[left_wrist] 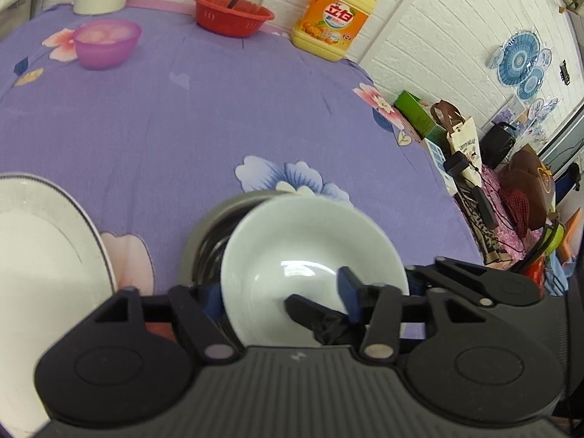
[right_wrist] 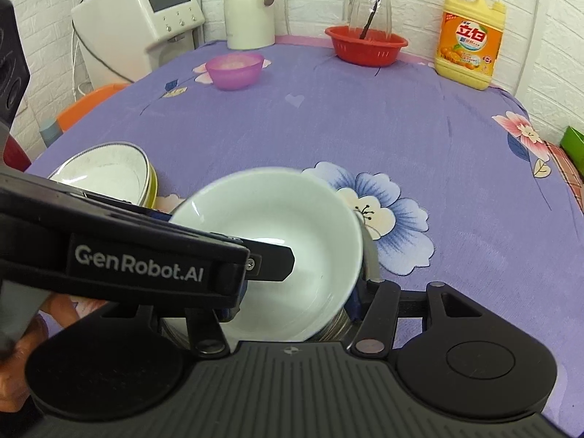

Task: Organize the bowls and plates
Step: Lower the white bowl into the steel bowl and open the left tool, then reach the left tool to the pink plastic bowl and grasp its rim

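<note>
White bowl (left_wrist: 310,255) tilts over a steel bowl (left_wrist: 204,233) on the purple flowered cloth (left_wrist: 219,116), the left gripper (left_wrist: 328,303) pinching its rim; the right gripper (right_wrist: 292,292) spreads around both bowls

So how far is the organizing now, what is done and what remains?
Done: a patterned bowl sits nested in a yellow bowl. In hand: the left gripper straddles the rim of the tilted white bowl, apparently gripping it, over the metal bowl; the right gripper is beside them, grip unclear. Left: seating the white bowl, and the pink bowl stands alone.
</note>
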The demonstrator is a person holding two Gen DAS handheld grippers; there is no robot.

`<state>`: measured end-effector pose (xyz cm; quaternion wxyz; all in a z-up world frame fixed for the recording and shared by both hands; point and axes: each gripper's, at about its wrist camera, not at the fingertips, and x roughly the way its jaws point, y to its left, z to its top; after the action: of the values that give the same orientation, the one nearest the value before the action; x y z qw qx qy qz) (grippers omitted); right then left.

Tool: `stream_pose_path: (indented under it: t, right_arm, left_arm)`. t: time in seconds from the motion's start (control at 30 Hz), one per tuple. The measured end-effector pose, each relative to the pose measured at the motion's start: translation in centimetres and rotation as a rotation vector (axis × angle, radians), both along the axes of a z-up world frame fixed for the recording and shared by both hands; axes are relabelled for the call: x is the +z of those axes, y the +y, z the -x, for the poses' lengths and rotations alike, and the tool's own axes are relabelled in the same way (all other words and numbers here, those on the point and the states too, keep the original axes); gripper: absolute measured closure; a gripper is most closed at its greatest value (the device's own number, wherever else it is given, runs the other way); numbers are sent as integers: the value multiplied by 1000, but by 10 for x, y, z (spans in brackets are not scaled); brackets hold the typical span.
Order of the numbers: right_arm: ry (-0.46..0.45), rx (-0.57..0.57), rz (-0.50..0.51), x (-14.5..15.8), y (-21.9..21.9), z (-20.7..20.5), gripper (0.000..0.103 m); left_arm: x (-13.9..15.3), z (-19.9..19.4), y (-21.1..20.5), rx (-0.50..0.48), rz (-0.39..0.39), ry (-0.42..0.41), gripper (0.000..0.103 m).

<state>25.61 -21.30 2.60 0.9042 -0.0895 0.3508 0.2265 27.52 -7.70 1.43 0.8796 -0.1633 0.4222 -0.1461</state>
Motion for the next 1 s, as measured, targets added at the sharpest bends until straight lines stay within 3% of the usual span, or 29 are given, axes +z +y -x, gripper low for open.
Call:
stream_pose_path:
  t: [0.13, 0.23, 0.43, 0.63, 1.0]
  right_arm:
    - [-37, -21, -56, 11, -15, 7, 9]
    - [-92, -47, -47, 20, -21, 12, 0]
    - [-117, -48, -57, 26, -23, 11, 0]
    - [-114, -17, -30, 24, -7, 6, 0]
    - [-121, 50, 15, 32, 37, -18, 0]
  left_arm:
    - [14, 2, 1, 4, -55, -68, 33]
    - [27, 6, 5, 11, -73, -124, 30]
    - [41, 6, 21, 26, -93, -167, 30]
    - [40, 7, 60, 74, -158, -176, 30]
    - [43, -8, 152, 234, -192, -159, 30]
